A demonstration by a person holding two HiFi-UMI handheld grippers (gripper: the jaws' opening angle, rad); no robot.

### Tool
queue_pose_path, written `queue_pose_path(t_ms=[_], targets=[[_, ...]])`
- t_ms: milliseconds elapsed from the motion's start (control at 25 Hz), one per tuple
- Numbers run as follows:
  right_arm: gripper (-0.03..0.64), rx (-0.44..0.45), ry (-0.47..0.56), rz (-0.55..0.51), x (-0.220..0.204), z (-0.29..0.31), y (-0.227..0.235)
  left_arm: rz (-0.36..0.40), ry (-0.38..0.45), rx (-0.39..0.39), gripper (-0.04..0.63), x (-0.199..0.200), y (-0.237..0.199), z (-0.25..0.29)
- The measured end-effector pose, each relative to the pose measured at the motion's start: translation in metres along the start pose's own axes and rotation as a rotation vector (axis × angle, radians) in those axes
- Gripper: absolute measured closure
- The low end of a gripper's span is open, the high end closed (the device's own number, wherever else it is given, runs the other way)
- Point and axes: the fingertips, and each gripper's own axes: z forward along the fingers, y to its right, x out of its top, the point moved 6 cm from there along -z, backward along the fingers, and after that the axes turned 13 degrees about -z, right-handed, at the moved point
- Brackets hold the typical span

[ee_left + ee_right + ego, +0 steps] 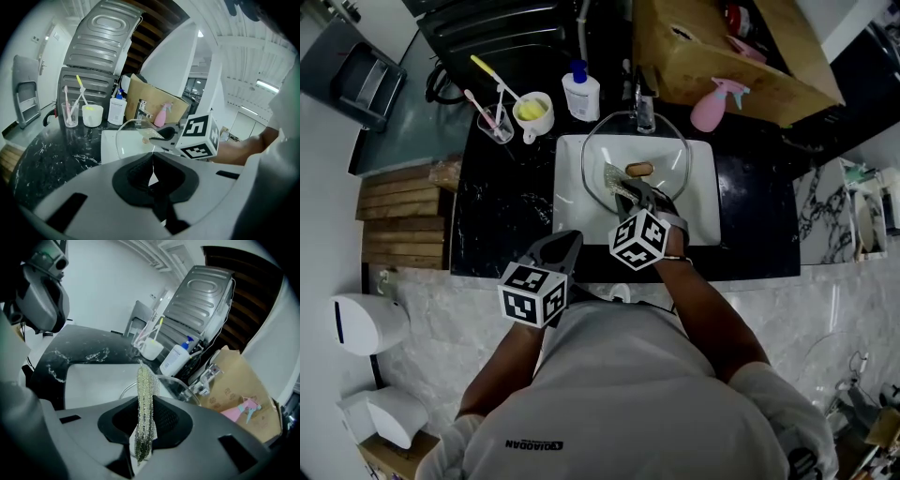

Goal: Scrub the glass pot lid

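Right gripper (146, 414): your jaws are clamped on a glittery pale-green mesh scrub cloth (143, 390). Left gripper (152, 171): jaws together, empty, held back near you. Just ahead of the cloth, the round clear glass pot lid (661, 155) lies tilted in the white rectangular sink (572, 211); contact unconfirmed. No suds visible, so scrubbing probably remains.

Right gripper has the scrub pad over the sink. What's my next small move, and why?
Probably ease the right gripper forward so the scrub pad presses flat on the glass lid, then start rubbing. The pad is clamped in its jaws right by the lid in the sink, though contact is unclear.
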Motion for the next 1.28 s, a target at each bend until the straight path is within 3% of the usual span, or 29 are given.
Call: queue_pose_path(t_ms=[160,360,800,1280], targets=[[0.531,-0.114,-0.003,-0.027,0.012,0.002,0.032,-0.006,0.009,-0.003,0.58,0.005,-0.008,0.0],[0.529,-0.183,-0.114,-0.074,0.007,0.035,0.059,-0.018,0.016,0.005,0.58,0.012,-0.023,-0.008],[0.529,-0.162,-0.297,-0.064,-0.022,0.1,0.065,-0.013,0.002,0.044,0.58,0.033,-0.066,-0.018],[0.522,-0.176,-0.316,-0.053,-0.008,0.135,0.08,-0.02,-0.044,0.032,0.58,0.042,-0.09,-0.012]])
